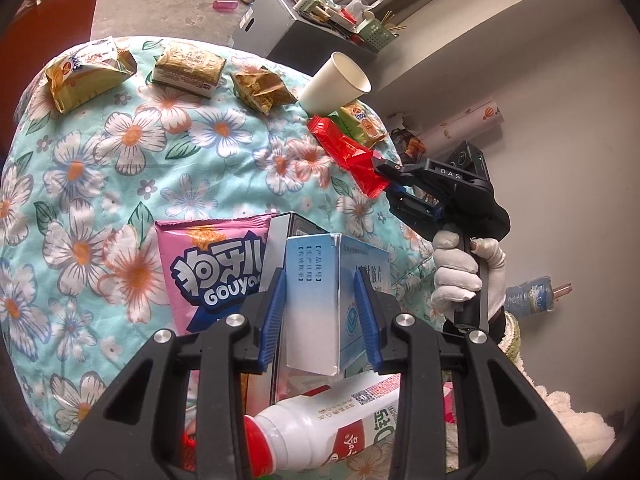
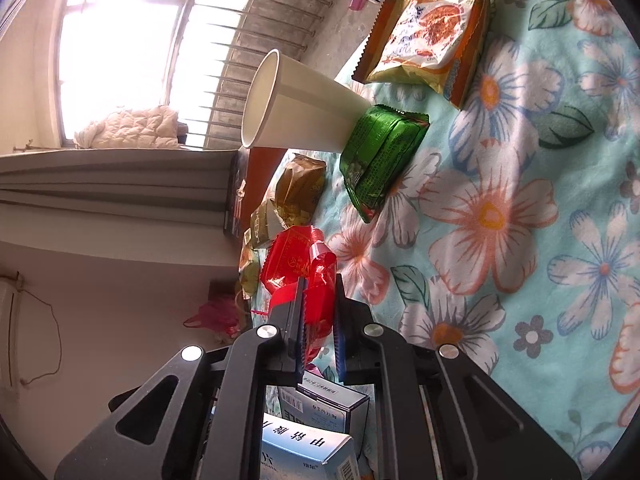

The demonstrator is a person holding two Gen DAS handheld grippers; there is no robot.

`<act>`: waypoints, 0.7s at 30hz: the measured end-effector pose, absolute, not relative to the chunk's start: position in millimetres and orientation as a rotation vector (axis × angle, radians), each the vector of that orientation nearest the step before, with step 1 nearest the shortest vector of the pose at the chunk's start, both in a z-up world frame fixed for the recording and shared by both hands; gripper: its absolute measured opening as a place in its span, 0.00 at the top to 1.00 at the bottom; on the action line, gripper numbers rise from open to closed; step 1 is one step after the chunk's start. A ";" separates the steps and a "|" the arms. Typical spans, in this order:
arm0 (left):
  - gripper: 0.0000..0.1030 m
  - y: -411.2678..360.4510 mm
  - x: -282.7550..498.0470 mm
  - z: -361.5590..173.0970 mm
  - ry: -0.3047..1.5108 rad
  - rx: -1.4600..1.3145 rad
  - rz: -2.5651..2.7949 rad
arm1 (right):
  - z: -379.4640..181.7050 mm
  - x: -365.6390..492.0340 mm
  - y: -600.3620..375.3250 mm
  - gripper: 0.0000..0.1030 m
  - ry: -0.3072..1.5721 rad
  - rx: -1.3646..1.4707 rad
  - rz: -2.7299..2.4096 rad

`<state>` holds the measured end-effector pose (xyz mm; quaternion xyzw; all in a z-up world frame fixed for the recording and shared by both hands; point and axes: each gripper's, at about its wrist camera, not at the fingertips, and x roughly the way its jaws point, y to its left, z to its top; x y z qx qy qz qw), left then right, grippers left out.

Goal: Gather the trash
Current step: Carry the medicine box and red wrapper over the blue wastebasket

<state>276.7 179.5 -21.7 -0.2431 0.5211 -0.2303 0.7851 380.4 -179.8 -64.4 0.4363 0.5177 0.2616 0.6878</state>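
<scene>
Trash litters the floral quilt (image 1: pixel 120 184): a blue box (image 1: pixel 320 296) sits clamped between the left tongs (image 1: pixel 326 320), and a red wrapper (image 2: pixel 304 276) is pinched in the right tongs (image 2: pixel 320 320), with a paper cup (image 2: pixel 292 104) beyond them.

- A blue-and-white medicine box (image 1: pixel 320 300) is held upright just above the floral quilt (image 1: pixel 120 168).
- A crumpled red wrapper (image 1: pixel 348 156) is lifted at the quilt's edge, beside a white paper cup (image 1: pixel 336 84) standing on it.
</scene>
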 end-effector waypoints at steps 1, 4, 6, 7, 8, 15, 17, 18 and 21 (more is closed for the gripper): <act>0.69 178.6 275.2 -18.6 1.115 -0.523 -0.499 | -60.5 376.5 -185.1 0.89 1.146 0.977 0.586; 0.69 174.4 270.8 -9.9 1.092 -0.514 -0.502 | -47.7 363.0 -205.1 0.89 1.103 0.977 0.585; 0.69 172.2 268.9 -4.6 1.079 -0.514 -0.505 | -38.5 351.5 -219.6 0.89 1.074 0.974 0.584; 0.69 170.9 267.4 -1.5 1.071 -0.513 -0.506 | -34.7 345.6 -226.8 0.89 1.060 0.972 0.584; 0.69 169.4 265.4 1.6 1.064 -0.511 -0.508 | -30.3 338.9 -234.3 0.89 1.045 0.969 0.583; 0.69 148.0 257.3 20.8 1.024 -0.492 -0.549 | -3.5 278.9 -288.0 0.89 0.948 0.963 0.525; 0.69 139.2 255.4 26.0 1.017 -0.483 -0.567 | -0.3 259.2 -307.9 0.89 0.921 0.969 0.495; 0.69 134.8 254.2 28.1 1.015 -0.476 -0.576 | 0.3 249.3 -317.2 0.89 0.908 0.974 0.481; 0.69 119.3 250.3 34.5 1.013 -0.455 -0.602 | -1.5 216.6 -346.0 0.89 0.875 0.987 0.432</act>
